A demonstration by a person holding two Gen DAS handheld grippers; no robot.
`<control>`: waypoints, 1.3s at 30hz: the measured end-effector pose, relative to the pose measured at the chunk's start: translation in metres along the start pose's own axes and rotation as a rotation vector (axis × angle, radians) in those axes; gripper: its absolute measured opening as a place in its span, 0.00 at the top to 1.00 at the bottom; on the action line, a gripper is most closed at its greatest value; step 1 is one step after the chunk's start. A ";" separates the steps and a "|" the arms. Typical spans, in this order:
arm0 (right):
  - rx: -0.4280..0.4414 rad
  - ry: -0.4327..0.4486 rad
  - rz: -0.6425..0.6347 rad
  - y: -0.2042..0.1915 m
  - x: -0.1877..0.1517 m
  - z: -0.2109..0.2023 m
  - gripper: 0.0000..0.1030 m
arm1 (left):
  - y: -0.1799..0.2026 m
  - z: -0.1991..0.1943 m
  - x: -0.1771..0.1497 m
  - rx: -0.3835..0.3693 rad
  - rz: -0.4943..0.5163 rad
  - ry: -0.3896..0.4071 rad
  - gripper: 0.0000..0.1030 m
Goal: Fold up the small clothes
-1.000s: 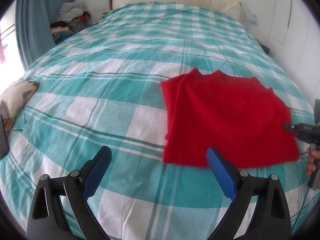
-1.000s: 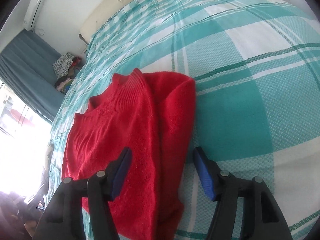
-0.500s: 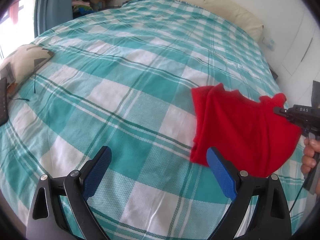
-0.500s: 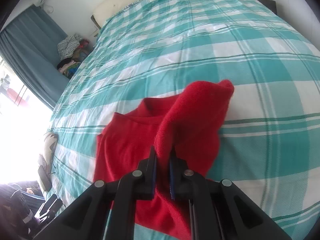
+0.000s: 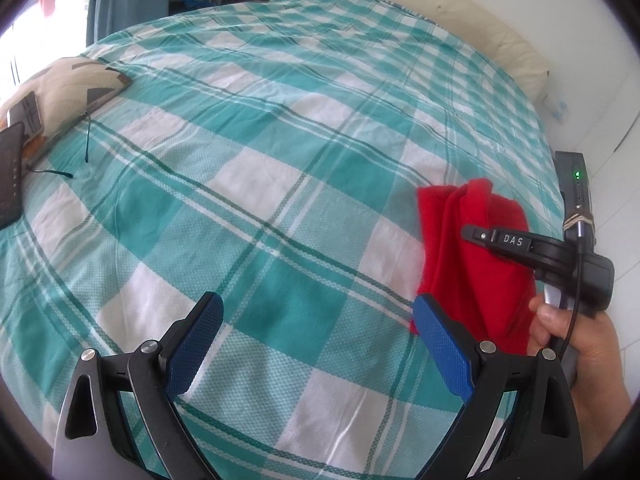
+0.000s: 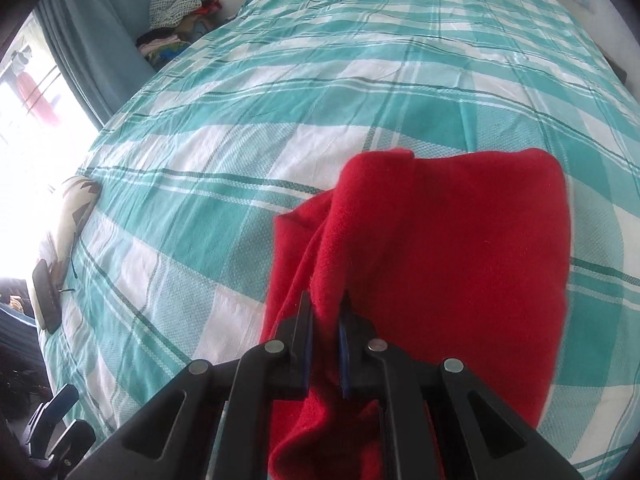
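While your right gripper (image 6: 325,312) pinches a fold of the red sweater (image 6: 460,264) between its jaws, the garment hangs bunched above the checked bedspread (image 6: 280,128), filling the right wrist view from 3 to 6 o'clock. Your left gripper (image 5: 318,336) has its jaws spread wide with nothing between them, over the bedspread. From the left wrist view, the sweater sits at 3 o'clock, and a patterned cushion (image 5: 68,88) lies at 10 o'clock.
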State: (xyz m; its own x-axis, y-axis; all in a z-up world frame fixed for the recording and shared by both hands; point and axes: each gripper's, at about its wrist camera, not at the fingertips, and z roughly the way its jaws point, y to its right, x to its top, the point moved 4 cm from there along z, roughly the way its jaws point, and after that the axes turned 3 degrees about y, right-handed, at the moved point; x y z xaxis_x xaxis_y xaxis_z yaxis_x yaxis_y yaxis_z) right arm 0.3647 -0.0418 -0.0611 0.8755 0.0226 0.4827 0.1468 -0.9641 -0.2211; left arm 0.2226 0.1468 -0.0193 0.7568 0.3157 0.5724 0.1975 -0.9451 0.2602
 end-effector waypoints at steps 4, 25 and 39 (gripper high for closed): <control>0.017 0.011 0.006 -0.003 0.002 0.003 0.88 | 0.000 0.000 0.000 -0.002 0.012 -0.005 0.06; 0.209 0.067 -0.445 -0.044 -0.061 -0.067 0.45 | -0.018 -0.007 0.001 -0.061 -0.072 -0.012 0.06; -0.086 0.109 -0.787 -0.073 -0.124 -0.026 0.94 | -0.011 0.002 -0.003 -0.053 -0.067 -0.033 0.06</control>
State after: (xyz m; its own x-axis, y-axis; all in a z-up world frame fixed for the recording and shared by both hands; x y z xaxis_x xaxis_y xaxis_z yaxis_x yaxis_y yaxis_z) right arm 0.2337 0.0194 -0.0830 0.4794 0.6831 0.5509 0.6628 -0.6933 0.2829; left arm 0.2193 0.1563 -0.0260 0.7630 0.3743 0.5270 0.2160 -0.9160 0.3380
